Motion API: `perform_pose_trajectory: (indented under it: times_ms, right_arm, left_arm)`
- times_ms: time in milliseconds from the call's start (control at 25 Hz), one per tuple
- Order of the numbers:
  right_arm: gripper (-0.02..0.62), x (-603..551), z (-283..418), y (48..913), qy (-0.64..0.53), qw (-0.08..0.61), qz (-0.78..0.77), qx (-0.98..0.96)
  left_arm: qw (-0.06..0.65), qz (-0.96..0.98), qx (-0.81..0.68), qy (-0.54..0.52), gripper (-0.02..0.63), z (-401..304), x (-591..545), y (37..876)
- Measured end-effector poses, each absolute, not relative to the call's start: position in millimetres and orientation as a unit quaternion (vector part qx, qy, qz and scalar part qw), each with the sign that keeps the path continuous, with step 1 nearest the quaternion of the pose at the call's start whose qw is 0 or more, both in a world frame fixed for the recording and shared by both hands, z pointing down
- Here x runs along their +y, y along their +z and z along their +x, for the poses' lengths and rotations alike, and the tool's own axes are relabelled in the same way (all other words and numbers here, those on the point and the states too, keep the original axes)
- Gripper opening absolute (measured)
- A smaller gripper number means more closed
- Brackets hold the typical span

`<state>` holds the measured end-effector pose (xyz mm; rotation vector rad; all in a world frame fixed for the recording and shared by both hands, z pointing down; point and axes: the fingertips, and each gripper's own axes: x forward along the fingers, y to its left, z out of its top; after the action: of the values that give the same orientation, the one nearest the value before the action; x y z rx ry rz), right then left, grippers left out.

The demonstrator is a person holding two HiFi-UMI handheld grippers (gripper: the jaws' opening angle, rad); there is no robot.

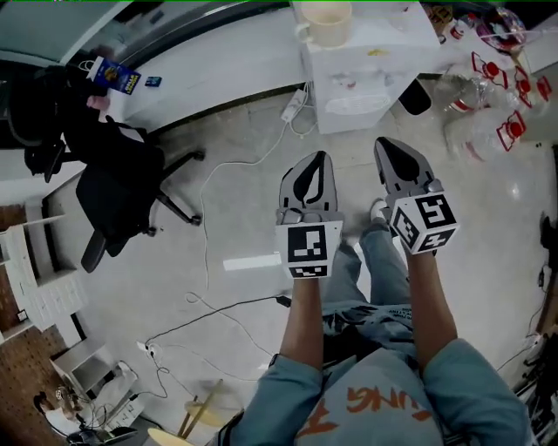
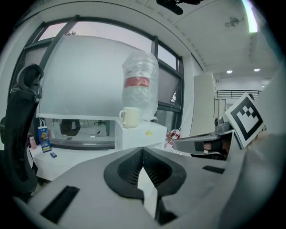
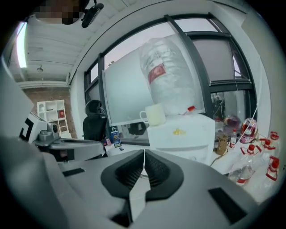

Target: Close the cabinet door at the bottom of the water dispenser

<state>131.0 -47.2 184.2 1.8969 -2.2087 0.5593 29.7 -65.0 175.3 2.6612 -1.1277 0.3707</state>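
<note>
The white water dispenser (image 1: pixel 366 65) stands at the top of the head view with a cream mug (image 1: pixel 327 22) on it. Its lower front is seen from steeply above, and the bottom cabinet door cannot be made out. Both grippers are held up in front of the person, well short of the dispenser. My left gripper (image 1: pixel 319 158) and my right gripper (image 1: pixel 389 145) are both shut with nothing between the jaws. The left gripper view shows the shut left gripper (image 2: pixel 143 152), the dispenser (image 2: pixel 138 134) and its water bottle (image 2: pixel 140 85). In the right gripper view the dispenser (image 3: pixel 187 134) lies beyond the shut right gripper (image 3: pixel 144 154).
A black office chair (image 1: pixel 113 192) stands at the left. Cables (image 1: pixel 235 309) and a power strip (image 1: pixel 292 106) lie on the floor. Several empty water bottles (image 1: pixel 497 96) sit to the right of the dispenser. White shelving (image 1: pixel 44 279) is at the far left.
</note>
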Motion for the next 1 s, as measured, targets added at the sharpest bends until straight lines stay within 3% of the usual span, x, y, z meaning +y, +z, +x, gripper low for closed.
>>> perform_pose_trajectory:
  times_ms: [320, 640, 1000]
  right_arm:
    - [0.029, -67, 107, 61, 0.109, 0.063, 0.644, -0.755]
    - [0.029, -87, 111, 14, 0.049, 0.062, 0.641, -0.764]
    - [0.029, -98, 124, -11, 0.017, 0.06, 0.647, -0.76]
  left_arm:
    - [0.076, 0.917, -0.39, 0.039, 0.008, 20, -91, 49]
    - [-0.003, 0.905, -0.423, 0.045, 0.008, 15, -110, 3]
    - [-0.025, 0.894, -0.446, 0.035, 0.008, 10, -133, -21]
